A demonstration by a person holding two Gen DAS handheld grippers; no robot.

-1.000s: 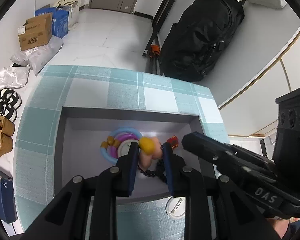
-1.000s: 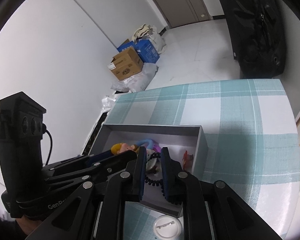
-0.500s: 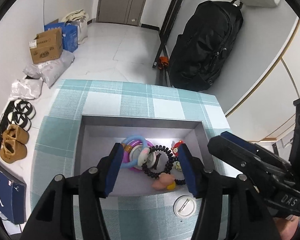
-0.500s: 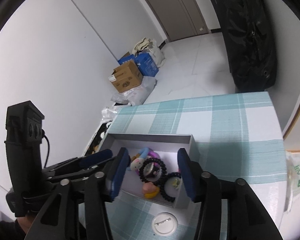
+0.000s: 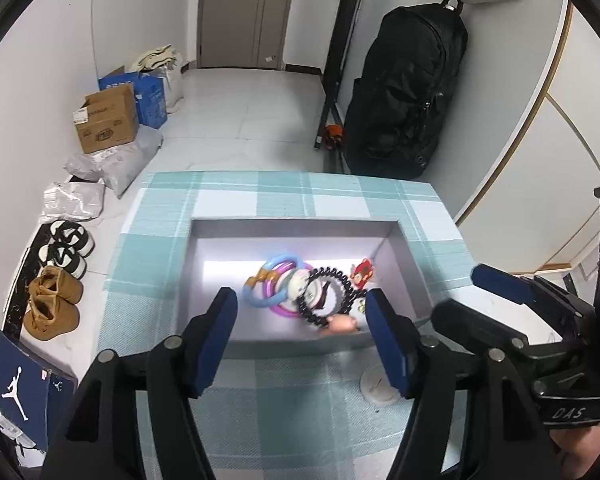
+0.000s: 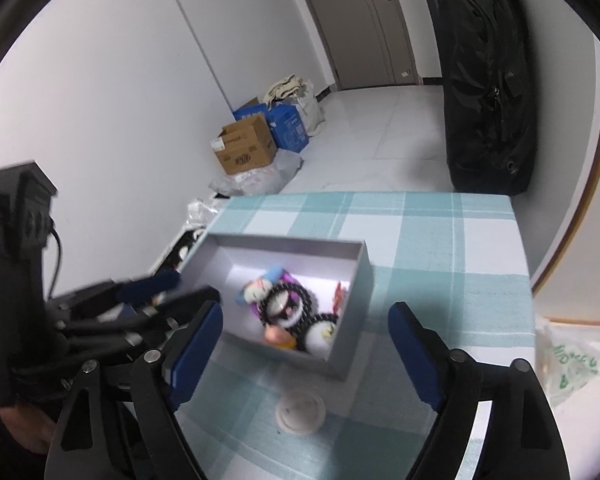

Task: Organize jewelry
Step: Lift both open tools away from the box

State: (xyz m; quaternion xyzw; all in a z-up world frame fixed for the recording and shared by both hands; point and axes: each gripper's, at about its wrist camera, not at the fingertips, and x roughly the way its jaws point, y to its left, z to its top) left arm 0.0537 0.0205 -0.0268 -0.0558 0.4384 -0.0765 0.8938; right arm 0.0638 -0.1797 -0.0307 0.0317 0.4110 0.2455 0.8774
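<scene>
Grey card forms the shallow box (image 5: 400, 264) on the teal-checked worktop (image 5: 260, 196), and the jewellery heap (image 5: 300, 292) lies in its right half. In the left wrist view a black beaded bracelet (image 5: 328, 296) overlaps blue and purple rings (image 5: 268, 292), with a small red charm (image 5: 363, 274) beside them. A pinkish piece at the near wall is smeared and hard to name, and the right wrist view is blurred throughout. A white round badge (image 6: 300, 414) sits on the cloth just outside the box; the left tongs (image 5: 300, 328) partly cover it. Both the left tongs and the right tongs (image 6: 304, 344) are spreading wider, nothing between their pads, held above the box's near edge with the heap just beyond them.
</scene>
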